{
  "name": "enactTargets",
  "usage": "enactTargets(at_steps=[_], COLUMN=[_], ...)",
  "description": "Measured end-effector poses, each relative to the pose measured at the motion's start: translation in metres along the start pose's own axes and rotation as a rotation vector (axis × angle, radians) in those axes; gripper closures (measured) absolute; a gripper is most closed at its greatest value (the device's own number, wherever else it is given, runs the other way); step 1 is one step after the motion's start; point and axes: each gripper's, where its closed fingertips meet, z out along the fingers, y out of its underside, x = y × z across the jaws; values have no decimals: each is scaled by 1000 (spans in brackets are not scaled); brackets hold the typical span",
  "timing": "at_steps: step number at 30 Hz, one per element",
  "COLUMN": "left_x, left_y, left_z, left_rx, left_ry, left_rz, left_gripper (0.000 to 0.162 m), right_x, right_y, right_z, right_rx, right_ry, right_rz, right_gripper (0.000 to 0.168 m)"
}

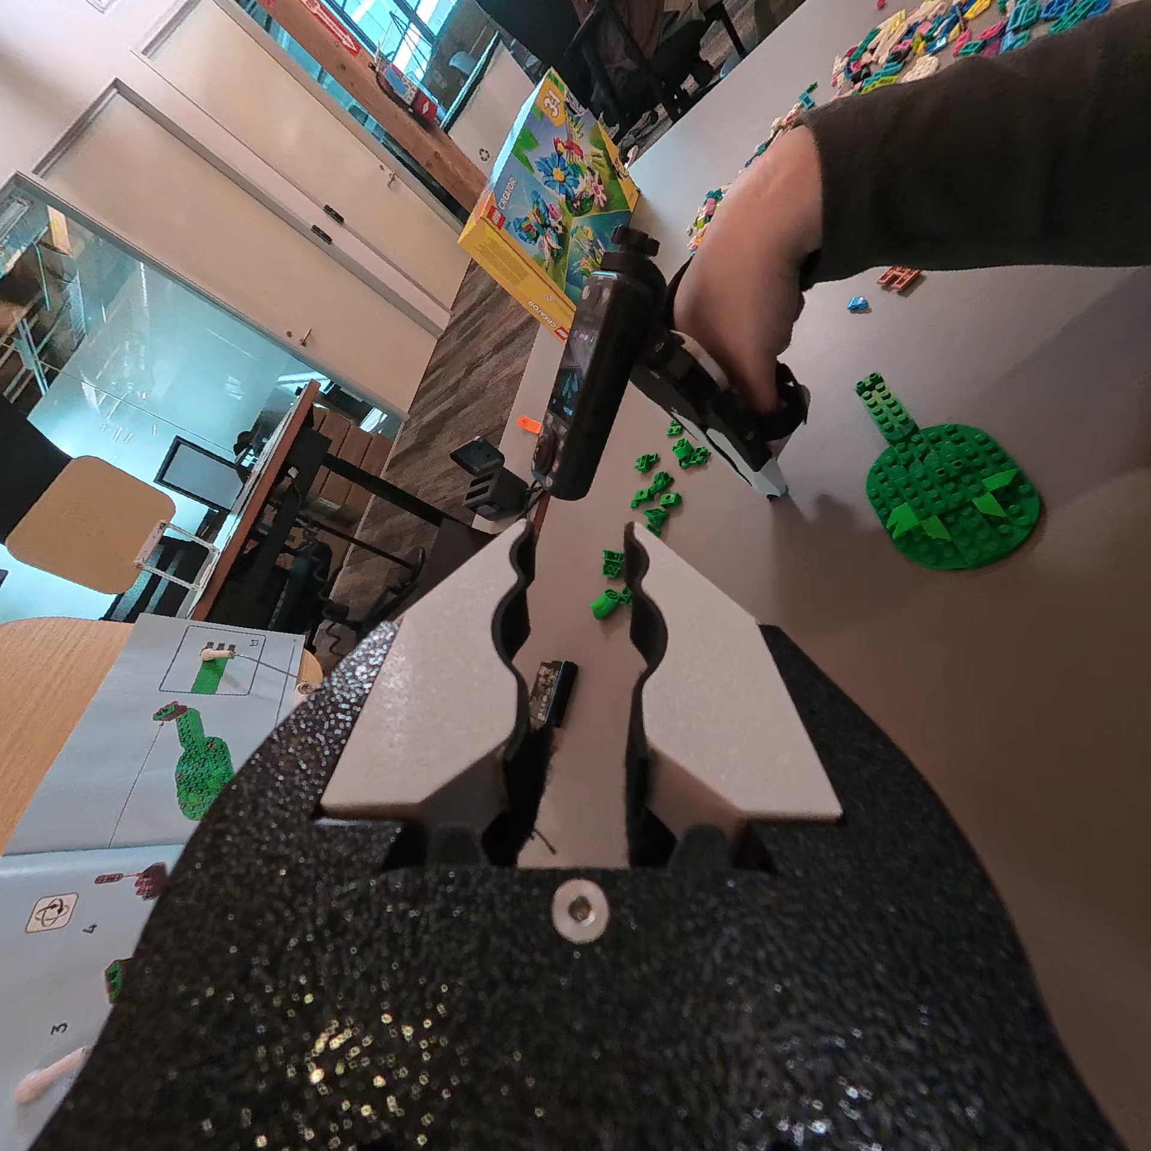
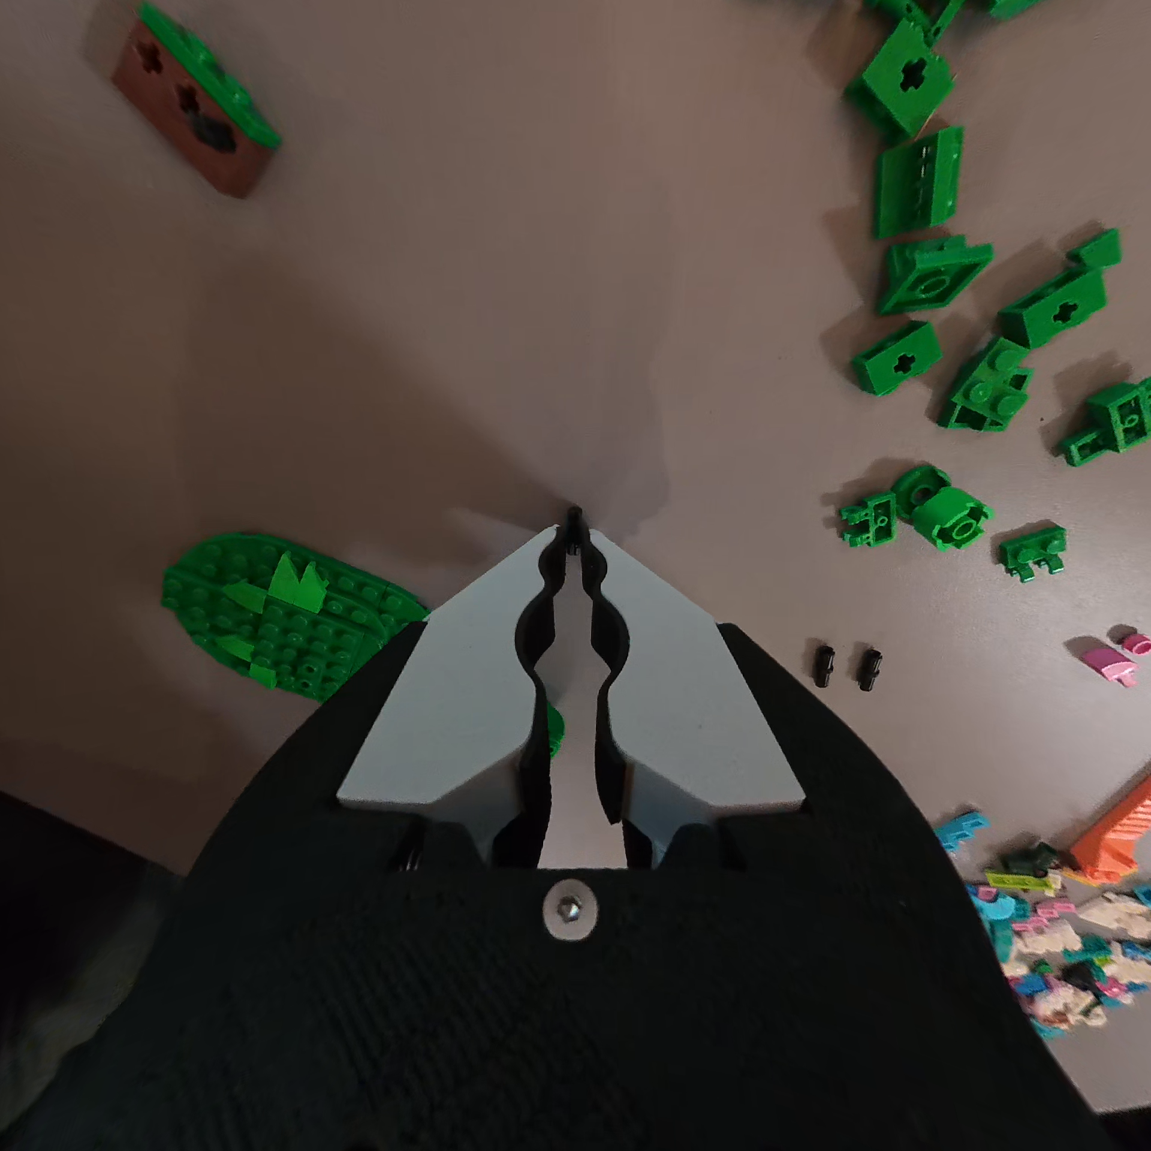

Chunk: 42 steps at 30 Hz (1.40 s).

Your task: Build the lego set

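Note:
My right gripper (image 2: 574,542) is shut on a small black pin (image 2: 573,517), whose end sticks out past the fingertips just above the table. In the left wrist view the right gripper (image 1: 772,489) points down at the table, held by a hand (image 1: 747,261). A round green plate assembly (image 2: 280,623) with a stalk lies to its left; it also shows in the left wrist view (image 1: 953,498). My left gripper (image 1: 579,535) is open and empty, tilted over the table near its edge. Loose green pieces (image 1: 654,492) lie just beyond its tips.
Two more black pins (image 2: 847,666) and several green bricks (image 2: 934,311) lie right of the right gripper. A brown and green brick (image 2: 193,106) lies far left. A pile of mixed coloured pieces (image 2: 1059,934) is at the right. The set box (image 1: 548,205) and instruction booklet (image 1: 156,735) lie to the left. Tip to tip, the grippers are about 25 cm apart.

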Motion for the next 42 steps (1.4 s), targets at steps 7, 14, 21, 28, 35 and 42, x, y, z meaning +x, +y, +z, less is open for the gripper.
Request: enactTargets(at_steps=[7, 14, 21, 28, 35, 42], left_x=[-2, -7, 8, 9, 7, -18], left_y=[-14, -28, -56, -85, -88, -93], left_z=[-4, -7, -11, -30, -31, -39], left_rx=[95, 193, 333, 511, 522, 450], left_ry=[24, 23, 82, 83, 12, -360], left_rz=[-115, -192, -166, -155, -80, 171], left_gripper=[134, 133, 134, 154, 149, 160], right_x=[-9, -96, -153, -166, -171, -173], right_y=[-29, -69, -48, -34, -30, -46], right_z=[-34, -171, -243, -265, -280, -293], right_rx=[279, 1091, 1489, 1632, 1737, 1798], right_ry=[-43, 58, 21, -26, -42, -147], right_rz=[-234, -853, -1045, -1083, -1070, -896], right_gripper=[166, 166, 166, 166, 167, 166])
